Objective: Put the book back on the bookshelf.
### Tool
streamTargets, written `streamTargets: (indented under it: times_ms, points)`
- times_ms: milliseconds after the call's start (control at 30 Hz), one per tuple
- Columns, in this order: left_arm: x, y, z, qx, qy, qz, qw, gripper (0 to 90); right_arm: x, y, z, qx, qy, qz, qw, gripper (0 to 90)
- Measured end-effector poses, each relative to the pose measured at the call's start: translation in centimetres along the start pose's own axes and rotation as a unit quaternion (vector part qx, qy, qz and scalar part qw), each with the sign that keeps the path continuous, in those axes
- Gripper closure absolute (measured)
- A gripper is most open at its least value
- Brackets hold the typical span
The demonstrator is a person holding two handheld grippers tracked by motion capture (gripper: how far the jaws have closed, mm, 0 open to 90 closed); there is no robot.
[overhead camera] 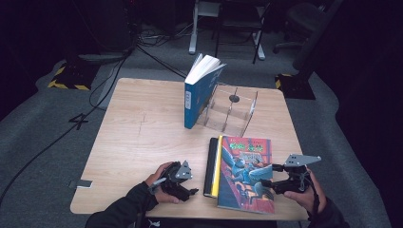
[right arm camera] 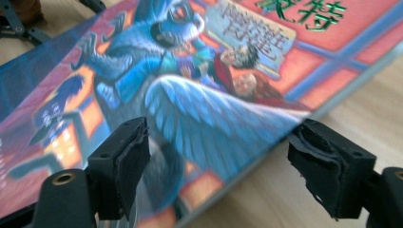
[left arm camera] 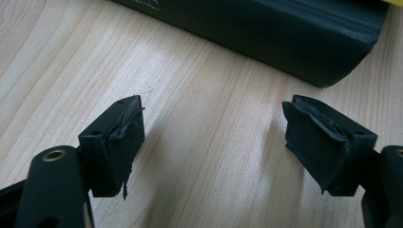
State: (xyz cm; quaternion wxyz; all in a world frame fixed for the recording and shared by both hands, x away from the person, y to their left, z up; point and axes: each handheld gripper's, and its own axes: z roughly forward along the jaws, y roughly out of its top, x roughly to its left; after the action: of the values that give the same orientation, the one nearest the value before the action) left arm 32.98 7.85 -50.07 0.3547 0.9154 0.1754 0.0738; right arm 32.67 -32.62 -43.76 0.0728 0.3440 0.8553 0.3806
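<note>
Wooden table [overhead camera: 138, 142]. Blue book [overhead camera: 199, 92] upright against clear acrylic organizer [overhead camera: 233, 111]; spine text unreadable. Illustrated book [overhead camera: 247, 173] flat at near edge, atop dark book [overhead camera: 210, 166]; green Chinese title, winged creature. Right gripper [overhead camera: 267, 183], jaws wide, straddles its cover edge, ungripped. Left gripper [overhead camera: 192, 191], wide open, empty, beside dark book.

Black left gripper [overhead camera: 187, 187], black right gripper [overhead camera: 271, 183] with grey three-cornered plate, torn black fingers [left arm camera: 119, 142], dark sleeves

Looks like a lab or recording studio, dimly lit: grey carpet, cables [overhead camera: 119, 57] trailing across the floor, hazard-taped stand bases [overhead camera: 68, 78], an office chair [overhead camera: 304, 19] behind the wooden table [overhead camera: 142, 142].
</note>
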Motion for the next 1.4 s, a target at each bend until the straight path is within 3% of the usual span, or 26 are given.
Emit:
streamTargets:
  times_ms: [133,333,600,900,1033,1133,1267,1400]
  points:
    - [0.1,0.0,0.0,-0.001,-0.003,0.001,1.0000,21.3,-0.2,-0.4,0.0,0.035,0.042,0.016,0.9984,17.4]
    - [0.3,-0.1,0.1,-0.003,-0.011,-0.001,0.9999,20.6,-0.5,-0.5,0.4,0.045,0.063,0.028,0.9966,13.7]
    - [0.4,-0.1,0.2,-0.006,-0.013,0.000,0.9999,19.4,0.0,-0.1,0.2,0.041,0.047,-0.002,0.9980,14.3]
    - [0.5,-0.1,0.3,-0.007,-0.016,-0.001,0.9998,18.3,0.5,1.1,-0.6,0.005,0.025,-0.035,0.9991,24.2]
    - [0.5,0.0,0.4,-0.010,-0.018,0.001,0.9998,18.0,0.2,1.8,-0.3,-0.009,0.028,-0.038,0.9988,24.7]
    - [0.6,0.0,0.4,-0.009,-0.018,0.001,0.9998,17.8,-0.5,2.4,0.8,-0.005,0.034,-0.034,0.9988,24.8]
    - [0.7,0.0,0.5,-0.009,-0.017,-0.001,0.9998,17.8,-1.7,3.2,2.4,-0.008,0.051,-0.016,0.9985,32.5]
    - [0.8,0.0,0.5,-0.011,-0.014,-0.004,0.9998,17.7,-2.6,3.8,3.0,-0.028,0.073,-0.006,0.9970,54.3]
